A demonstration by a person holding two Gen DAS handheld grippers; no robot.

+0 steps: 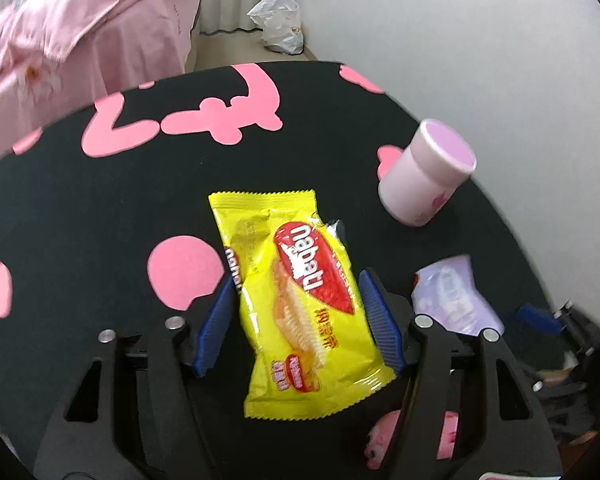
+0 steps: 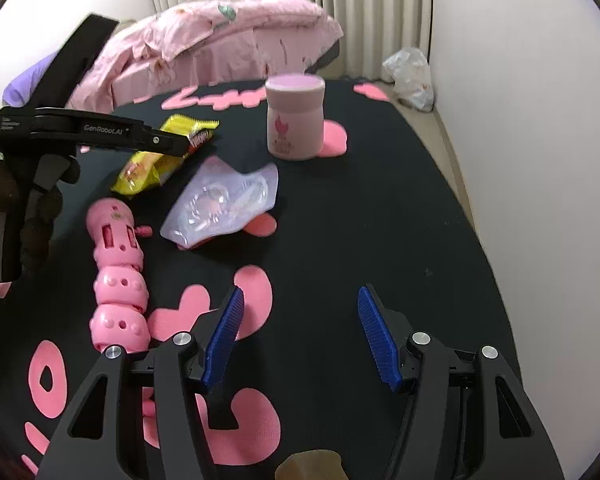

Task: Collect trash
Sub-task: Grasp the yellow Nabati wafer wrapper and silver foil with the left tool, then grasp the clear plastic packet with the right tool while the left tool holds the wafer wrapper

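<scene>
Yellow snack wrapper [image 1: 300,304] lies flat on black mat w/ pink shapes [image 1: 100,208], right between the blue pads of the left gripper [image 1: 298,316]. Jaws spread wide, one pad on each side of the wrapper; can't tell if either pad actually touches it, nothing clamped. From the right wrist view the same wrapper [image 2: 160,156] sits far left on the mat [image 2: 380,220], w/ the left gripper [image 2: 180,146] over it from the side. Clear/lilac plastic packet [image 2: 224,204] lies just beside the wrapper, toward mat centre; in the left view it shows as a blurred pale packet [image 1: 456,296] just right of the gripper's right finger. Pink lidded cup [image 2: 295,116] stands upright farther back, well apart from the wrapper; left view has it [image 1: 426,172] at upper right. Pink segmented toy [image 2: 118,276] lies lengthwise near the mat's left edge, near the packet, not touching. Right gripper [image 2: 300,332] hangs over bare mat, jaws wide apart, holding nothing. Behind: bed w/ pink bedding [image 2: 228,40], white plastic bag [image 2: 410,76] on floor by the wall.
</scene>
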